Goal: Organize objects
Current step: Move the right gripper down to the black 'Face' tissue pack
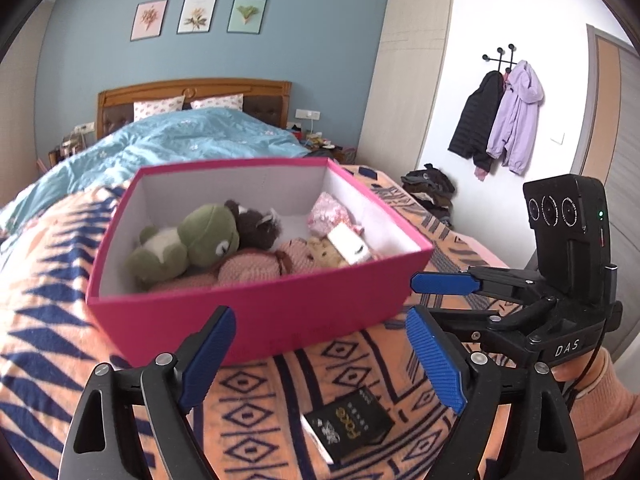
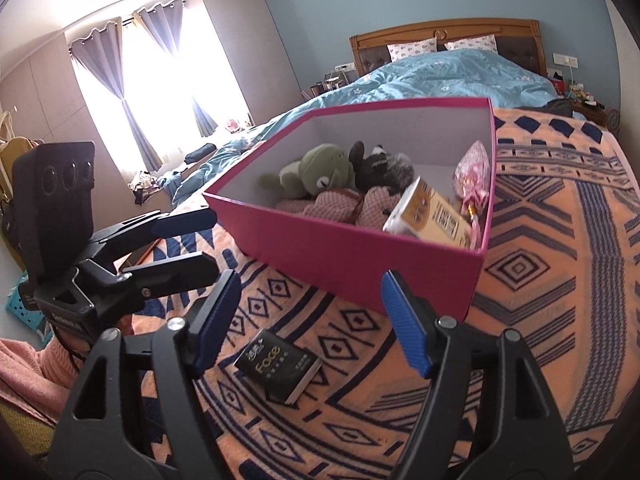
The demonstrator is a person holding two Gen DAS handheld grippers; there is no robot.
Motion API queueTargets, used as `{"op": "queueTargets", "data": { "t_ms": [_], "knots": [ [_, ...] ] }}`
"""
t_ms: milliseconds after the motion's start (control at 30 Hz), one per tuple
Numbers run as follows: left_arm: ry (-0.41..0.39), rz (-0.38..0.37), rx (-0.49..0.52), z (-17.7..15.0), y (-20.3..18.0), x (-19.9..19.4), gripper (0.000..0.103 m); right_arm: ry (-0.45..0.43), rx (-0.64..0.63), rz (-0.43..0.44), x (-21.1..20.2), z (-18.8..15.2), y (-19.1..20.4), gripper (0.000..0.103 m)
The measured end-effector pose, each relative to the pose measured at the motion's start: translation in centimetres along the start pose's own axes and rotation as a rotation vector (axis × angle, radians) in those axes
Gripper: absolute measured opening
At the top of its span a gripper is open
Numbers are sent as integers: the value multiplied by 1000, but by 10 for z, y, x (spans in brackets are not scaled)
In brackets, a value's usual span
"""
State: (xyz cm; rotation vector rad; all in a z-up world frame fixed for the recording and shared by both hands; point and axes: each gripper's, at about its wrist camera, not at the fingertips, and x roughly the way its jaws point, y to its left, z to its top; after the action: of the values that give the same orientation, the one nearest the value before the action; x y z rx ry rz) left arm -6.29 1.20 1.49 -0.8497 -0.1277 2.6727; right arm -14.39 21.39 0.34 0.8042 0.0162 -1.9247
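The bed is viewed from low over the patterned blanket (image 1: 48,320) by both wrist cameras, faced toward the headboard (image 1: 192,90) at 12 o'clock. The pink box (image 1: 256,312) and black packet (image 1: 348,426) are seen close up and shared by both views.

The left gripper (image 1: 320,360) hangs wide apart over a black packet (image 1: 347,424) lying just before the pink box (image 1: 256,312) of soft toys (image 1: 192,240).

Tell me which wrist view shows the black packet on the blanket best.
Right wrist: the black packet lies whole and sharp, its "Face" lettering readable. In the left wrist view it also shows whole but blurred, gold print unreadable.
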Motion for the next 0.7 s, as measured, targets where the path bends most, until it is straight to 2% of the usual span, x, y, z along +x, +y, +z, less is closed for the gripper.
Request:
{"op": "queueTargets", "data": {
  "t_ms": [300, 600, 700],
  "knots": [
    [60, -11, -77, -31, 10, 2, 90, 82, 35, 27, 15, -29, 2, 74],
    [124, -26, -95, -55, 6, 10, 89, 160, 64, 30, 30, -47, 2, 74],
    [142, -35, -93, -61, 2, 13, 88, 173, 71, 37, 32, -50, 2, 70]
  ]
}}
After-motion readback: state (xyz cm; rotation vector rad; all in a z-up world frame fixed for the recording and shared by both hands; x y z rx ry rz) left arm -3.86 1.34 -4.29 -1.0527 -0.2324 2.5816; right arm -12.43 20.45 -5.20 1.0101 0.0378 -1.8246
